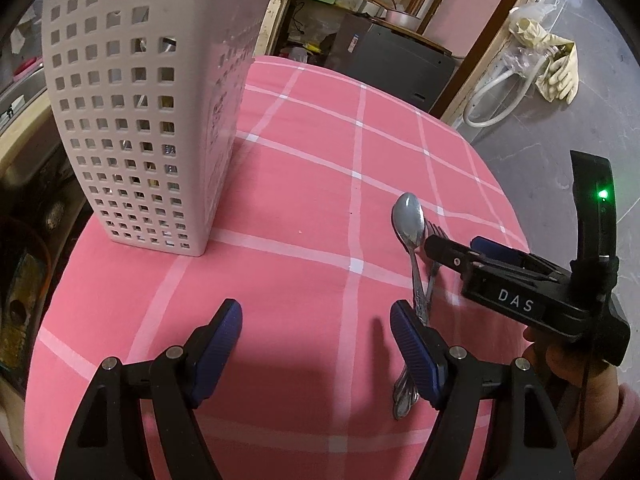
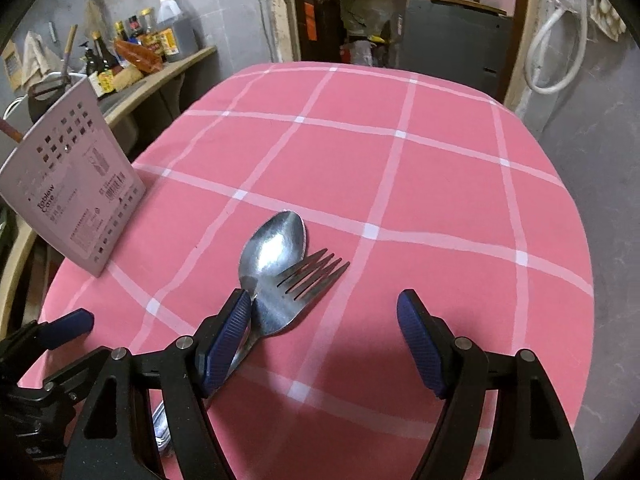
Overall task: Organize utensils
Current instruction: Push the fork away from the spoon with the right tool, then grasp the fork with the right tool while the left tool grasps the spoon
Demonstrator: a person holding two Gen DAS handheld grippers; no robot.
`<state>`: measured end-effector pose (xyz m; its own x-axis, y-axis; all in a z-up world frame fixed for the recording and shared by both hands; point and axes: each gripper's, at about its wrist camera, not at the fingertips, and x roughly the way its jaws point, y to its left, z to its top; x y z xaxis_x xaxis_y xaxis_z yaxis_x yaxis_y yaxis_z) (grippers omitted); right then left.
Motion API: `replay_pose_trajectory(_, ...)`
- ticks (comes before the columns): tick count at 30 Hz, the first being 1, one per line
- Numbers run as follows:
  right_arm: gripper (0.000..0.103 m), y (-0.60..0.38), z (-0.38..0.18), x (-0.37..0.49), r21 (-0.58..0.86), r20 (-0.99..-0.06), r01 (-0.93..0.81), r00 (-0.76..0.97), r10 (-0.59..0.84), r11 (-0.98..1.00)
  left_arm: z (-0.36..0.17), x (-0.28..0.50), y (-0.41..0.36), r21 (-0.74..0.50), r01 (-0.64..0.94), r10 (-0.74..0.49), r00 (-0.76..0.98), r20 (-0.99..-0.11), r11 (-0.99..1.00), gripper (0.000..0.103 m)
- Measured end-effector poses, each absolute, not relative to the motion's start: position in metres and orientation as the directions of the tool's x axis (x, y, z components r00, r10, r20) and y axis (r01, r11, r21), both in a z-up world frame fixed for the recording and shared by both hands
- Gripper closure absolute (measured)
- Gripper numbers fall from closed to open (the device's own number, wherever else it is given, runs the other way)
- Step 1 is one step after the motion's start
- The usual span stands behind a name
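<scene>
A metal spoon (image 1: 409,222) and a metal fork (image 1: 437,236) lie crossed on the pink checked tablecloth (image 1: 304,184). A white perforated utensil basket (image 1: 136,112) stands at the left with several utensils inside. My left gripper (image 1: 316,344) is open and empty, its right finger beside the spoon's handle. My right gripper (image 2: 320,336) is open over the spoon (image 2: 276,244) and fork (image 2: 308,276), its left finger touching their necks; it also shows in the left wrist view (image 1: 480,256). The basket (image 2: 76,184) shows at the left.
The table's far and right edges drop to a grey floor. A counter with bottles (image 2: 140,52) runs along the left. A dark cabinet (image 1: 400,56) stands behind the table. The left gripper's finger (image 2: 68,326) shows at the lower left.
</scene>
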<state>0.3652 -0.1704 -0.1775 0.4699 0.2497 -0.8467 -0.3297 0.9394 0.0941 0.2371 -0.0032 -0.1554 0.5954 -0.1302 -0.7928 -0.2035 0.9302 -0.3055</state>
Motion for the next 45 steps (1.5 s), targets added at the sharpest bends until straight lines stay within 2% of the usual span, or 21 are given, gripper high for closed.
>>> replay_pose_trajectory(12, 0.035, -0.187, -0.177, 0.347, 0.044, -0.871, -0.279, 0.459, 0.173, 0.959, -0.152, 0.238, -0.015, -0.309, -0.152, -0.164, 0.593, -0.788, 0.939, 0.028)
replay_pose_trajectory(16, 0.052, -0.201, -0.179, 0.338, 0.010, -0.874, -0.291, 0.462, 0.149, 0.957, -0.149, 0.240, -0.025, -0.312, -0.102, -0.195, 0.593, -0.782, 0.944, 0.028)
replay_pose_trajectory(20, 0.053, -0.220, -0.177, 0.330, 0.089, -0.863, -0.287, 0.455, 0.218, 0.954, -0.149, 0.246, -0.040, -0.308, -0.036, -0.234, 0.569, -0.788, 0.951, 0.028)
replay_pose_trajectory(24, 0.053, -0.232, -0.178, 0.329, 0.175, -0.845, -0.269, 0.453, 0.285, 0.947, -0.152, 0.254, -0.062, -0.251, 0.054, -0.242, 0.518, -0.820, 0.967, 0.037)
replay_pose_trajectory(29, 0.053, -0.239, -0.179, 0.338, 0.235, -0.826, -0.274, 0.450, 0.341, 0.932, -0.154, 0.265, -0.079, -0.131, 0.100, -0.163, 0.488, -0.857, 0.986, 0.053)
replay_pose_trajectory(31, 0.053, -0.241, -0.179, 0.348, 0.257, -0.816, -0.279, 0.451, 0.363, 0.925, -0.154, 0.267, -0.077, -0.119, 0.097, -0.151, 0.485, -0.861, 0.988, 0.062)
replay_pose_trajectory(37, 0.053, -0.233, -0.180, 0.374, 0.273, -0.795, -0.322, 0.456, 0.401, 0.906, -0.151, 0.266, -0.065, -0.128, 0.104, -0.162, 0.477, -0.864, 0.986, 0.083)
replay_pose_trajectory(39, 0.060, -0.230, -0.182, 0.383, 0.291, -0.793, -0.334, 0.441, 0.421, 0.897, -0.151, 0.261, -0.065, -0.131, 0.107, -0.166, 0.470, -0.867, 0.986, 0.085)
replay_pose_trajectory(40, 0.071, -0.230, -0.184, 0.386, 0.300, -0.796, -0.332, 0.430, 0.427, 0.894, -0.151, 0.261, -0.066, -0.137, 0.105, -0.170, 0.464, -0.870, 0.985, 0.087)
replay_pose_trajectory(42, 0.080, -0.230, -0.186, 0.387, 0.314, -0.792, -0.327, 0.427, 0.435, 0.891, -0.150, 0.258, -0.063, -0.172, 0.086, -0.193, 0.443, -0.876, 0.981, 0.088)
replay_pose_trajectory(43, 0.088, -0.231, -0.188, 0.385, 0.334, -0.790, -0.328, 0.414, 0.452, 0.884, -0.149, 0.255, -0.059, -0.194, 0.074, -0.207, 0.431, -0.878, 0.978, 0.088)
replay_pose_trajectory(45, 0.090, -0.233, -0.196, 0.379, 0.378, -0.787, -0.319, 0.383, 0.483, 0.869, -0.148, 0.249, -0.053, -0.251, 0.055, -0.251, 0.404, -0.880, 0.966, 0.088)
